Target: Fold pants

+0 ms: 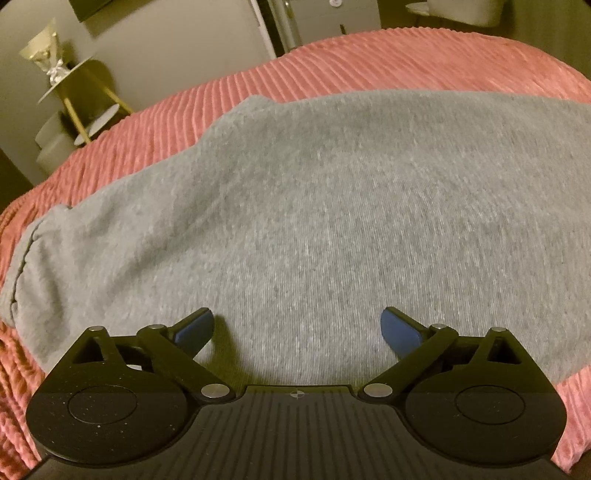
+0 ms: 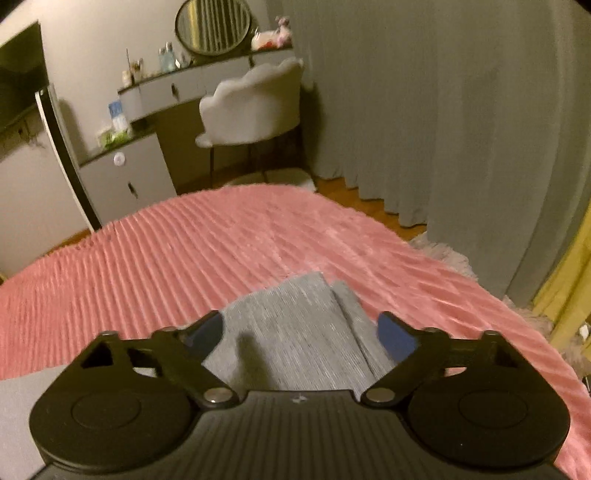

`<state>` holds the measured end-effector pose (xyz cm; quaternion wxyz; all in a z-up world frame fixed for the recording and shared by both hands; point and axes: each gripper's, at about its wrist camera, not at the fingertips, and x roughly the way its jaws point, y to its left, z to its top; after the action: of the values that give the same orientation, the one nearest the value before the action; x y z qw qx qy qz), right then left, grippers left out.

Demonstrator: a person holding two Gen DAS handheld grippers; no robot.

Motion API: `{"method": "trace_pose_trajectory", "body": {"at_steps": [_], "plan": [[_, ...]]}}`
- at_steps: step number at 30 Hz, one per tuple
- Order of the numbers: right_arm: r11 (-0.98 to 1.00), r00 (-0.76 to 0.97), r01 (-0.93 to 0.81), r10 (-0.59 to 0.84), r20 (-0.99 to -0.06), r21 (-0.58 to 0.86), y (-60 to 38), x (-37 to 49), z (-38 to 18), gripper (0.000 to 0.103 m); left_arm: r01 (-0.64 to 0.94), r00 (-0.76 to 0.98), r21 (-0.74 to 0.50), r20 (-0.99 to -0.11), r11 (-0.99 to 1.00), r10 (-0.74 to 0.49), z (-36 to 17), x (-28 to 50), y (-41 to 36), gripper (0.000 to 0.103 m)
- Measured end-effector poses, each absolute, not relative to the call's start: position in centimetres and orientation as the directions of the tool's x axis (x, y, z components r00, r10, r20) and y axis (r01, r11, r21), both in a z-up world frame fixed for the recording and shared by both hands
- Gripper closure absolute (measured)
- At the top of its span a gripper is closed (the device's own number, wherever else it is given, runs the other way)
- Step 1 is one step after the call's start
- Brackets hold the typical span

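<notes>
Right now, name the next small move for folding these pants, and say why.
Probably lower the right gripper onto the leg ends and close. Both grippers are open and hold nothing; the gray pants lie flat on the pink bedspread, and the left gripper hovers over them.

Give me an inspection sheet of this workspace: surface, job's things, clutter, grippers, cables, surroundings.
Surface: bed with pink ribbed bedspread, fairly smooth.
Job's things: grey pants lying flat across the bedspread; two leg ends lie one on the other, slightly offset.
Clutter: nothing seen on the bed besides the pants.
Grippers: left gripper open over the pants, holding nothing; right gripper open over the leg ends, nothing pinched between its pads.
Cables: nothing seen.
Surroundings: vanity desk with round mirror and small items, white chair, grey curtain, tiered side table.
</notes>
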<state>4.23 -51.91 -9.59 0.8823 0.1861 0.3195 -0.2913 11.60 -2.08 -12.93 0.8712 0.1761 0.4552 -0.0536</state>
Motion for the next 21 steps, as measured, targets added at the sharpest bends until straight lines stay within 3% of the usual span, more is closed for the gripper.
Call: {"method": "trace_pose_trajectory", "body": {"at_steps": [3,5,7,9,16,21], "plan": [[0.743,0.597,0.649,-0.363,-0.715,0.164,-52.6,5.4,-10.5,0.059,0.253,0.571,0.252,-0.818,0.934,0.066,-12.9,11.9,-2.0,0.002],[0.744,0.605,0.645,-0.358,-0.711,0.174,-52.5,5.2,-10.6,0.07,0.252,0.566,0.244,-0.822,0.936,0.061,-12.9,12.0,-1.9,0.001],[0.746,0.606,0.646,-0.375,-0.701,0.16,-52.2,4.7,-10.4,0.095,0.252,0.562,0.239,-0.825,0.938,0.059,-12.8,12.1,-1.8,0.001],[0.753,0.62,0.637,-0.37,-0.691,0.168,-52.0,4.3,-10.0,0.096,0.252,0.563,0.239,-0.824,0.938,0.059,-12.8,12.2,-1.8,0.001],[0.768,0.614,0.64,-0.512,-0.601,-0.001,-50.3,4.5,-6.6,0.097,0.264,0.566,0.265,-0.821,0.927,0.074,-12.5,11.9,-2.3,0.002],[0.743,0.445,0.642,-0.561,-0.698,-0.188,-51.4,7.4,-11.6,0.094,0.266,0.565,0.271,-0.821,0.925,0.078,-12.3,11.7,-2.2,0.002]]}}
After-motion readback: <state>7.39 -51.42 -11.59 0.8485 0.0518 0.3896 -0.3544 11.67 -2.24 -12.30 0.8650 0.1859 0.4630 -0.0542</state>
